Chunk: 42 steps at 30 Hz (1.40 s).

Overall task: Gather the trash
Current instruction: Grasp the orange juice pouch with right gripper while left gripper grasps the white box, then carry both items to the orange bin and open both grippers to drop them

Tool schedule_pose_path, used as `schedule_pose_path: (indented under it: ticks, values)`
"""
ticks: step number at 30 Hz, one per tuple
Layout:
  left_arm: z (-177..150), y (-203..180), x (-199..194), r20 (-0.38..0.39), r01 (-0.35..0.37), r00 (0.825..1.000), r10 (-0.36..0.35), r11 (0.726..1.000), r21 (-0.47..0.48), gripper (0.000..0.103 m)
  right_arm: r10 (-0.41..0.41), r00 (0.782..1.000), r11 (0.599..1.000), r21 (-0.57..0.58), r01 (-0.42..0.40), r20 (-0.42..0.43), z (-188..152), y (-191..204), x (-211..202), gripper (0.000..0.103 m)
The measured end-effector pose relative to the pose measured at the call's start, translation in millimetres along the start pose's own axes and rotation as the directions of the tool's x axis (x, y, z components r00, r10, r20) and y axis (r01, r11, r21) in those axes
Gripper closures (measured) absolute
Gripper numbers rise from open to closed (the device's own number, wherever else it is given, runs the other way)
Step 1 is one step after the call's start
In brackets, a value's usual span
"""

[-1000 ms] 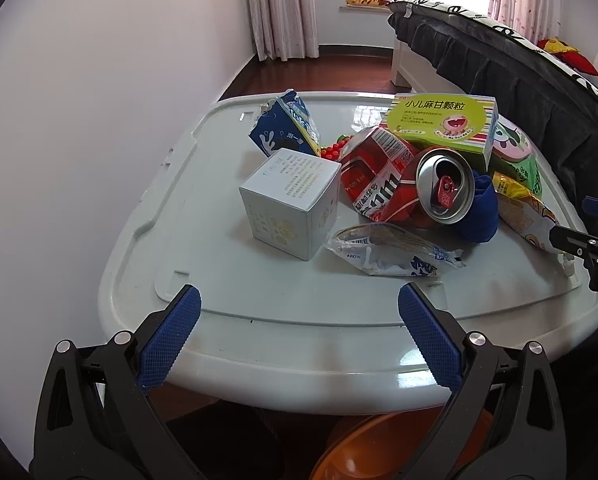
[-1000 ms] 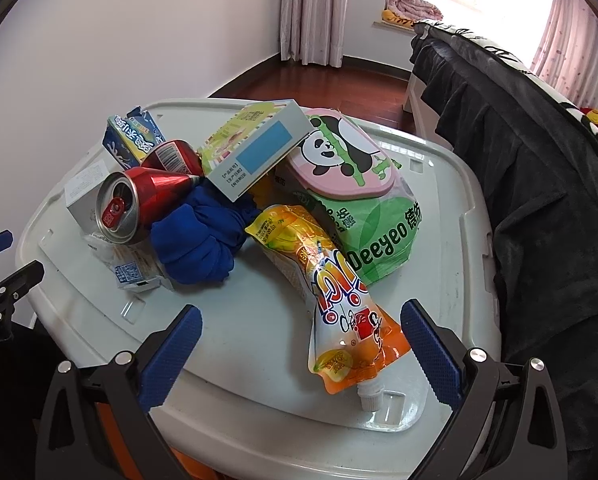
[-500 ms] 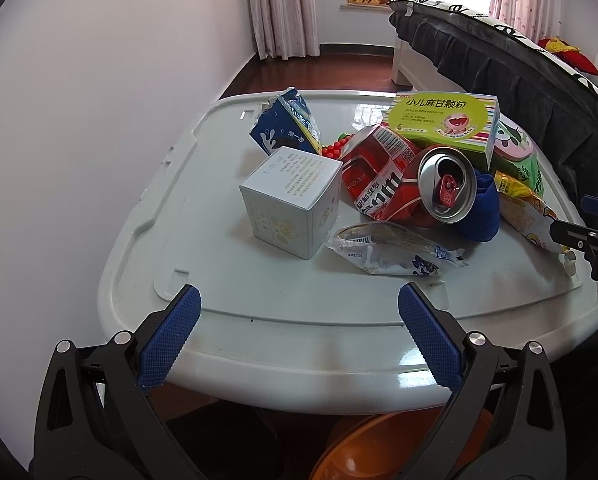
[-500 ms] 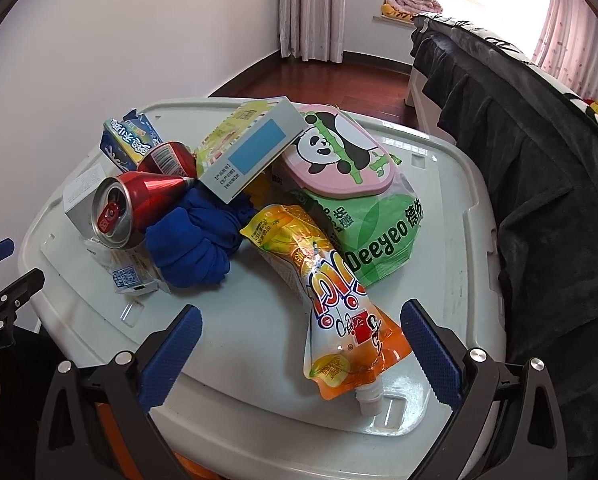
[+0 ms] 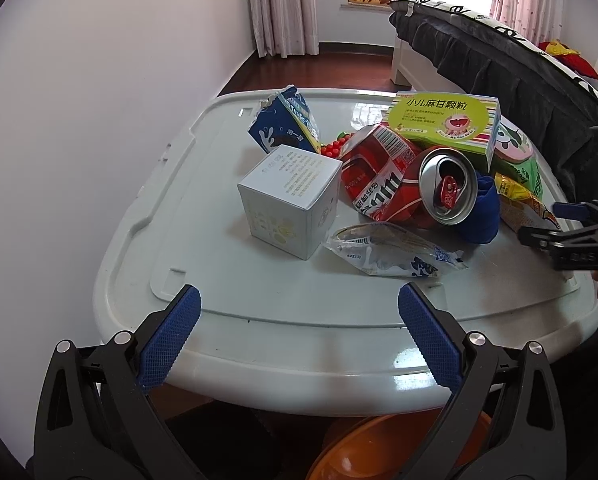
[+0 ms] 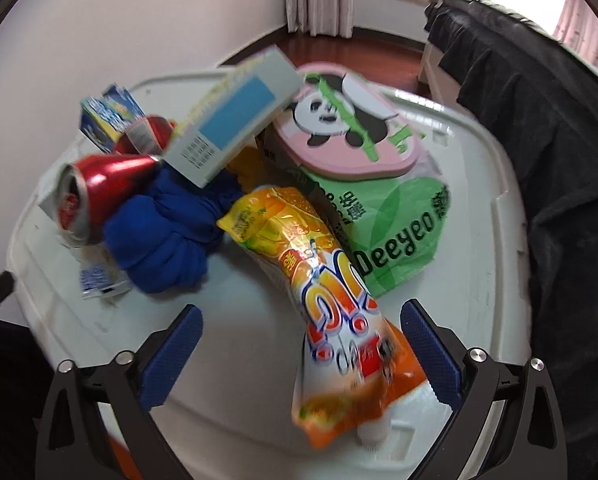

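Trash lies piled on a white plastic table [image 5: 259, 300]. In the left wrist view I see a white cube box [image 5: 289, 194], a torn blue carton [image 5: 285, 126], a crushed red can [image 5: 411, 184], a flat clear wrapper [image 5: 391, 250] and a green medicine box [image 5: 445, 122]. My left gripper [image 5: 295, 332] is open and empty at the table's near edge. In the right wrist view an orange drink pouch [image 6: 331, 304] lies between the open jaws of my right gripper [image 6: 301, 348]. A blue cloth [image 6: 167, 232], a green Deeyeo bag [image 6: 391, 224] and a pink panda lid [image 6: 347, 124] lie behind it.
An orange bin [image 5: 379, 452] sits under the table's near edge. A white wall stands at the left. A bed with a dark cover [image 6: 539, 120] runs along the right side. The right gripper shows at the right edge of the left wrist view [image 5: 571, 228].
My right gripper has moved forward and down over the table, so the orange pouch now lies between its jaws. The left gripper has stayed still.
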<state>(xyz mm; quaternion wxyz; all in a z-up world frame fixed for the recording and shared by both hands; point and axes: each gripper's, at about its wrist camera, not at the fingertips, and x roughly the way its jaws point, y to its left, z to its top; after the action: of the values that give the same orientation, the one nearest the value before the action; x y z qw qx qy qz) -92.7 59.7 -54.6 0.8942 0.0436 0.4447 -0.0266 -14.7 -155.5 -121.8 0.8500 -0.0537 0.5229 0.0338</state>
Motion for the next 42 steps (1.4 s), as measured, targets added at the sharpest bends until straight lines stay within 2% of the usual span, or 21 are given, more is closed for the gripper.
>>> schedule_pose_path:
  ticks: [2, 3, 7, 11, 17, 19, 23, 28, 33, 36, 38, 39, 40, 42]
  values:
    - [-0.5, 1.2, 1.3, -0.002, 0.000, 1.000, 0.000, 1.000, -0.002, 0.006, -0.031, 0.999, 1.000, -0.008, 0.030, -0.035, 2.6, -0.7, 12.8, 0.036]
    - [-0.7, 1.8, 1.9, -0.004, -0.001, 1.000, 0.001, 1.000, -0.004, 0.006, -0.062, 0.997, 0.998, -0.018, 0.061, -0.048, 3.0, -0.7, 18.1, 0.042]
    - [-1.0, 4.9, 4.9, -0.013, 0.000, 1.000, 0.000, 1.000, -0.012, 0.006, -0.031, 0.998, 0.999, 0.015, 0.032, -0.049, 4.2, -3.5, 20.5, 0.053]
    - [-2.6, 6.1, 4.8, -0.018, -0.001, 1.000, 0.001, 1.000, -0.008, 0.006, -0.036, 0.999, 0.999, -0.013, 0.036, -0.034, 0.0, 2.7, 12.8, 0.064]
    - [-1.9, 17.4, 0.1, 0.002, -0.011, 1.000, 0.011, 1.000, 0.015, 0.006, 0.090, 0.995, 0.994, 0.061, -0.092, 0.040, -30.3, 0.5, -35.6, 0.065]
    - [5.3, 24.8, 4.6, 0.003, 0.009, 1.000, -0.009, 1.000, 0.012, 0.006, 0.143, 0.986, 0.984, 0.096, -0.151, 0.082, -43.8, -3.0, -57.0, 0.065]
    - [24.8, 36.0, 21.3, 0.030, 0.066, 0.997, -0.066, 0.998, -0.002, 0.007, 0.181, 0.975, 0.972, 0.130, -0.198, 0.132, -68.2, -2.8, -81.3, 0.064]
    - [46.4, 35.9, 54.3, 0.011, 0.101, 0.995, -0.101, 0.995, -0.010, 0.006, 0.188, 0.975, 0.966, 0.158, -0.205, 0.119, -76.3, -5.1, -77.8, 0.064]
    - [54.5, 21.4, 72.9, 0.058, 0.118, 0.990, -0.125, 0.986, 0.118, 0.006, 0.187, 0.978, 0.971, 0.130, -0.198, 0.097, -80.9, 0.3, -67.6, 0.064]
    - [58.1, 19.1, 90.4, 0.050, 0.131, 0.989, -0.140, 0.980, 0.148, 0.006, 0.197, 0.976, 0.971, 0.120, -0.208, 0.096, -80.9, 2.9, -63.9, 0.064]
    - [59.5, 20.4, 97.7, 0.053, 0.143, 0.987, -0.152, 0.980, 0.137, 0.012, 0.192, 0.976, 0.973, 0.111, -0.202, 0.100, -80.9, 5.3, -63.6, 0.064]
    - [60.3, 20.1, 100.1, 0.047, 0.151, 0.986, -0.159, 0.979, 0.133, 0.023, 0.186, 0.977, 0.974, 0.108, -0.197, 0.102, -80.8, 6.3, -62.5, 0.064]
    - [60.0, 18.8, 101.0, 0.042, 0.171, 0.983, -0.178, 0.975, 0.141, 0.040, 0.181, 0.978, 0.976, 0.107, -0.192, 0.104, -80.7, 6.8, -62.1, 0.064]
    - [56.8, 15.8, 98.8, 0.057, 0.131, 0.988, -0.141, 0.979, 0.159, 0.042, 0.179, 0.978, 0.975, 0.114, -0.191, 0.107, -81.1, 7.3, -61.4, 0.064]
